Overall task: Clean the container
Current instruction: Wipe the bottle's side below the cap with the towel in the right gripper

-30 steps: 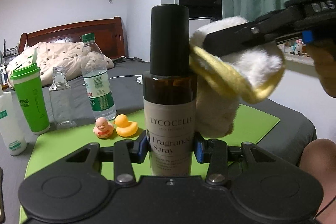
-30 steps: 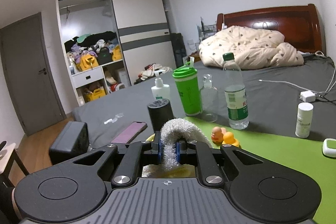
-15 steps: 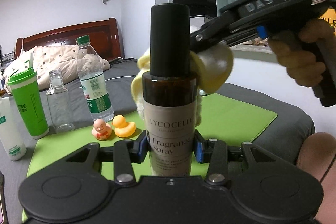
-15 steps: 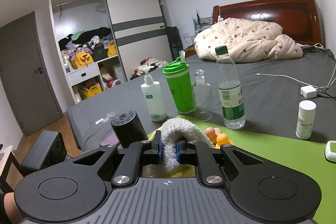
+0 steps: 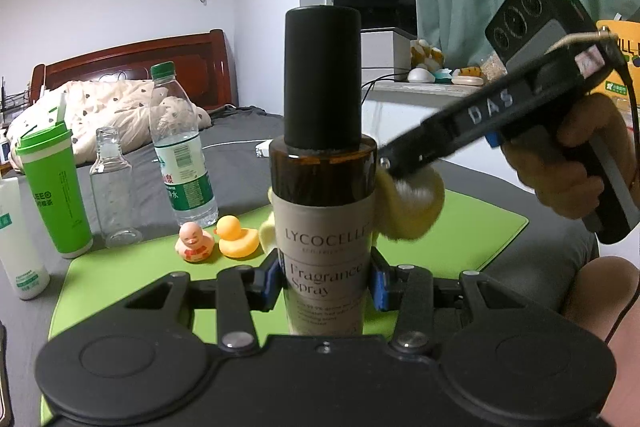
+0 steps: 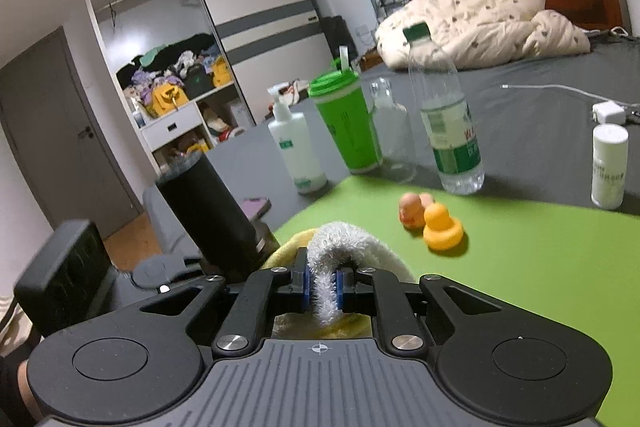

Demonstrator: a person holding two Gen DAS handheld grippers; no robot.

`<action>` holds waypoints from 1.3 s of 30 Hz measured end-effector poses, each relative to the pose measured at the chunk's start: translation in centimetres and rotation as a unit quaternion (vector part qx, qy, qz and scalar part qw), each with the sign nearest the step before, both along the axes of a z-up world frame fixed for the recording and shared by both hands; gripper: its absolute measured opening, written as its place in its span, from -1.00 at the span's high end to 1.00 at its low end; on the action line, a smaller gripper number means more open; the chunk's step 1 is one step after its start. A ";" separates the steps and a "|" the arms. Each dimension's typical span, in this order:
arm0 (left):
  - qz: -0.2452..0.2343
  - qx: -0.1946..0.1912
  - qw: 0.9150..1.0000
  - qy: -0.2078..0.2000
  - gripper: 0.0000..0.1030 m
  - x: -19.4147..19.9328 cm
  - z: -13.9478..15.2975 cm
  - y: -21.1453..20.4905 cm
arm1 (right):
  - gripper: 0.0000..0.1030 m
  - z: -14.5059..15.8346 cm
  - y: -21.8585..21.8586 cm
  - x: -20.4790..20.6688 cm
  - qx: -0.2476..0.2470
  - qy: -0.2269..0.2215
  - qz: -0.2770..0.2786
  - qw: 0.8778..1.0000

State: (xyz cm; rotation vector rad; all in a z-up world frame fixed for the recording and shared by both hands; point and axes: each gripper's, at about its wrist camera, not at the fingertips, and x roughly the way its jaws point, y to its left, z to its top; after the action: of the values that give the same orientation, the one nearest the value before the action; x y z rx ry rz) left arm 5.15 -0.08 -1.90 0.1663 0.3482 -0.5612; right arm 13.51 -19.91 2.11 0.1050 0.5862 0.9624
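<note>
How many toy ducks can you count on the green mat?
2. The yellow duck and the pink duck sit side by side on the green mat, in front of the water bottle. Others may hide behind the spray bottle.

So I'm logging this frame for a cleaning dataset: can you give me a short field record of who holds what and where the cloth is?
left gripper: shut on spray bottle, upright
right gripper: shut on cloth
cloth contact: pressed against the bottle's shoulder, on its right in the left wrist view
surface: green mat
bystanders: two rubber ducks, green cup, water bottle
</note>
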 end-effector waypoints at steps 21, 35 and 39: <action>-0.004 0.009 1.000 0.003 0.19 -0.1 0.1 0.0 | 0.75 -3.1 -1.8 4.8 -0.036 0.042 0.127 0.990; -0.003 0.009 1.000 0.004 0.19 0.0 0.1 0.0 | 0.75 -5.5 -1.3 4.6 -0.066 0.063 0.159 0.983; -0.001 0.010 1.000 0.003 0.19 0.0 0.1 -0.1 | 0.75 -6.2 -1.4 3.8 -0.070 0.063 0.155 0.983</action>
State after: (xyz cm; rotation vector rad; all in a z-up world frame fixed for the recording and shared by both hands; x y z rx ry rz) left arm 5.16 -0.18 -1.80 0.1840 0.3602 -0.5607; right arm 17.28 -21.32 -4.14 -0.0532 0.8006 1.2182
